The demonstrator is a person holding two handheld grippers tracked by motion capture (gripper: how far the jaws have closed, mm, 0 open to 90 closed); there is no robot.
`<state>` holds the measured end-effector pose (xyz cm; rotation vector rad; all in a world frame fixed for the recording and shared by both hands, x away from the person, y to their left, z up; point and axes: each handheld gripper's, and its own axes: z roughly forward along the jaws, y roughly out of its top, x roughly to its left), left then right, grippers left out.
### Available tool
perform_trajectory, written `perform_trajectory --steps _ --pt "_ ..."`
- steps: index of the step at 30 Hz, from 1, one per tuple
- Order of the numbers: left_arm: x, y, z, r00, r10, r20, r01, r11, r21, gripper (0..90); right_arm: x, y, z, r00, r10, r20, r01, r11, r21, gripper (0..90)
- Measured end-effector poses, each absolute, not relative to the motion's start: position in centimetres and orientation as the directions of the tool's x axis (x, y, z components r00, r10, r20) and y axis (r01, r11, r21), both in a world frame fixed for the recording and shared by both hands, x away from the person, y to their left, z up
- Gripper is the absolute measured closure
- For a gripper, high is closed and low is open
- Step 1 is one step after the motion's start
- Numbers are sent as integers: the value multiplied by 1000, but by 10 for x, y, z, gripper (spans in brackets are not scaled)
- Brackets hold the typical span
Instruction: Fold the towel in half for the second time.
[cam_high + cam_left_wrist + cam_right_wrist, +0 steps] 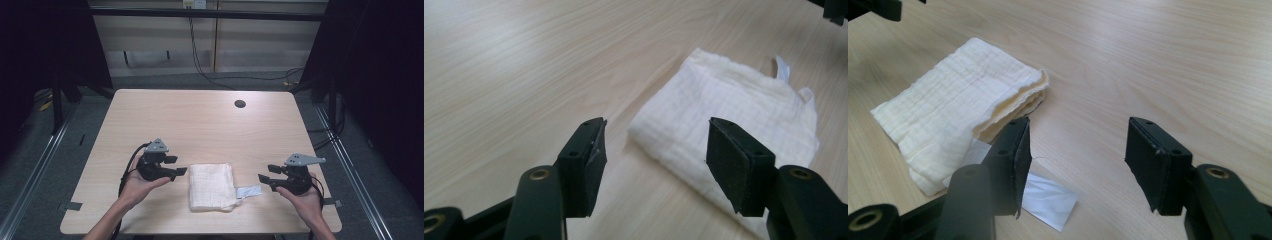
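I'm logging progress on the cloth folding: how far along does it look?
Done: the cloth lies folded in layers on the table, its tag sticking out. In hand: nothing; the left gripper and right gripper flank it, jaws open and empty. Left: apparently nothing, or one more fold.

The counter was a pale wood-grain top with rounded corners and a small dark round hole near its far edge. A folded cream cloth lay flat on its near half, and a white tag rested on the wood just beside the cloth's right edge.
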<state>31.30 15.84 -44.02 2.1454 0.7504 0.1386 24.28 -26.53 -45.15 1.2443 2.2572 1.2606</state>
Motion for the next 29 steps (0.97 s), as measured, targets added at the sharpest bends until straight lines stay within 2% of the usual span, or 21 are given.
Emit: perform_trajectory --steps 5,14,22,29 --pt "299 179 -446 786 606 -124 472 -459 753 394 238 -268 -453 -597 789 147 540 259 801 422" --pt "272 221 -456 751 641 -156 501 -400 768 360 229 -283 -457 -573 803 163 539 219 814 394" --pt "246 236 -467 740 658 -140 510 -413 755 338 222 -297 -465 -526 829 190 546 157 823 367" --pt "236 246 -459 724 671 -160 499 -350 792 320 224 -307 -472 -494 847 195 563 141 814 345"
